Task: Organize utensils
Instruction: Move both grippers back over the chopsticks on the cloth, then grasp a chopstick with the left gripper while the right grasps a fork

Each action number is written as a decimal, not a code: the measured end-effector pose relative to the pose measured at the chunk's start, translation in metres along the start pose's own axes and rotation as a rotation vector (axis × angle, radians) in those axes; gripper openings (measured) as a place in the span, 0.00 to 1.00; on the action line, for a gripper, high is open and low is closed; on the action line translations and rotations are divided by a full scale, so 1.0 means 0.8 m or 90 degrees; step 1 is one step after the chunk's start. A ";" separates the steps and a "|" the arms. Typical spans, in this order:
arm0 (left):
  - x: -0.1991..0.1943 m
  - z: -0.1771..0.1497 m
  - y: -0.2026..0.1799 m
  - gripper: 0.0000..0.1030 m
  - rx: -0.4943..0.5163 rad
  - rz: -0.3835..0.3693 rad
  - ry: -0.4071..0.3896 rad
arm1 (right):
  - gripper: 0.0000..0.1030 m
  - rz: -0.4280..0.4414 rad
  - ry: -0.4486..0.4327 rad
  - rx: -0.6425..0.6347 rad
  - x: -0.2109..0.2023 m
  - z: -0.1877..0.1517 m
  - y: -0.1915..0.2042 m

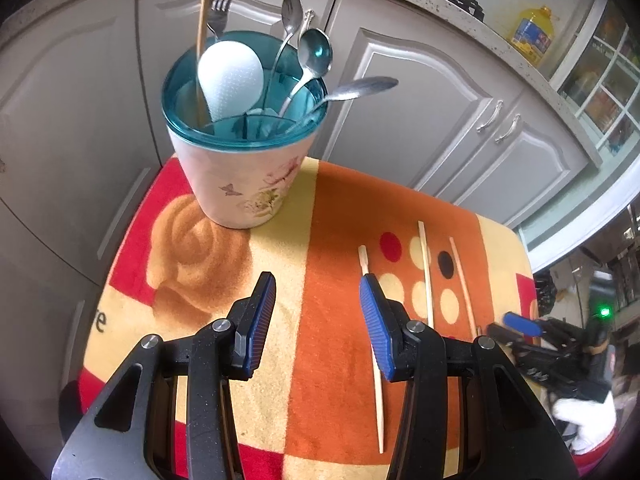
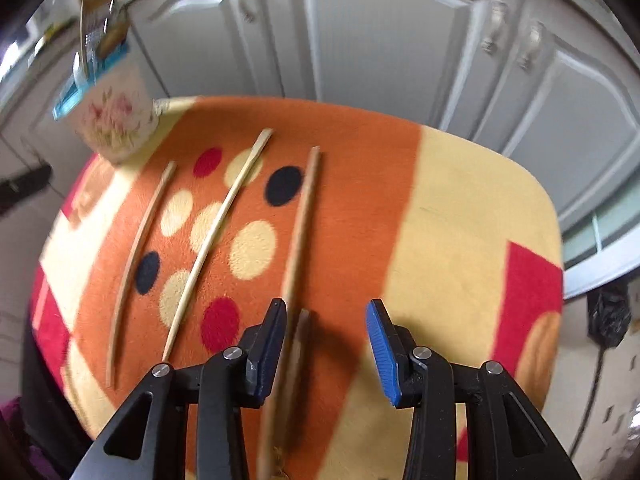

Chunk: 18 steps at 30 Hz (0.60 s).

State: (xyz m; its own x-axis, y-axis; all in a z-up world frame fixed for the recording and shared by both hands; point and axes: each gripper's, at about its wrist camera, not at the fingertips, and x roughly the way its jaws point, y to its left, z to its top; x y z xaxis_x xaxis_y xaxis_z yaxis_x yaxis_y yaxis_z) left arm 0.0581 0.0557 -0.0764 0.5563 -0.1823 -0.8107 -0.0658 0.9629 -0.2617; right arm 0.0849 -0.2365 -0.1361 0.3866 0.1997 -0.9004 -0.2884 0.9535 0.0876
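Upper left of the left-wrist view: a flowered cup (image 1: 240,176) with a teal rim already holds a fork (image 1: 221,4), three spoons (image 1: 316,50), a white paddle (image 1: 230,76) and one chopstick (image 1: 204,36). Lower centre: the left gripper (image 1: 318,320) hangs with jaws apart, holding nothing. Right of centre, three chopsticks (image 1: 425,272) lie loose on the patterned cloth (image 1: 332,208). In the right-wrist view, the right gripper (image 2: 326,344) has jaws apart astride the rightmost chopstick (image 2: 302,216), not visibly clamped. By this showing, most is done and three chopsticks remain.
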 end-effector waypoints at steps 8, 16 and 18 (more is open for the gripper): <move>0.015 -0.007 -0.019 0.42 0.015 -0.011 0.023 | 0.33 0.044 0.003 0.012 -0.020 -0.020 -0.013; 0.018 -0.008 -0.023 0.42 0.022 -0.004 0.027 | 0.19 0.016 0.031 -0.044 0.016 -0.024 0.021; 0.021 -0.008 -0.023 0.42 0.021 -0.002 0.031 | 0.16 0.007 0.033 -0.059 0.018 -0.018 0.026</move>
State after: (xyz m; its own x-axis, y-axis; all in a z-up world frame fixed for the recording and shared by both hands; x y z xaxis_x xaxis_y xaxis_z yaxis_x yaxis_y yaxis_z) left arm 0.0632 0.0340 -0.0883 0.5155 -0.1936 -0.8348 -0.0372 0.9682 -0.2475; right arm 0.0720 -0.2169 -0.1532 0.3379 0.1957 -0.9206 -0.3735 0.9257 0.0597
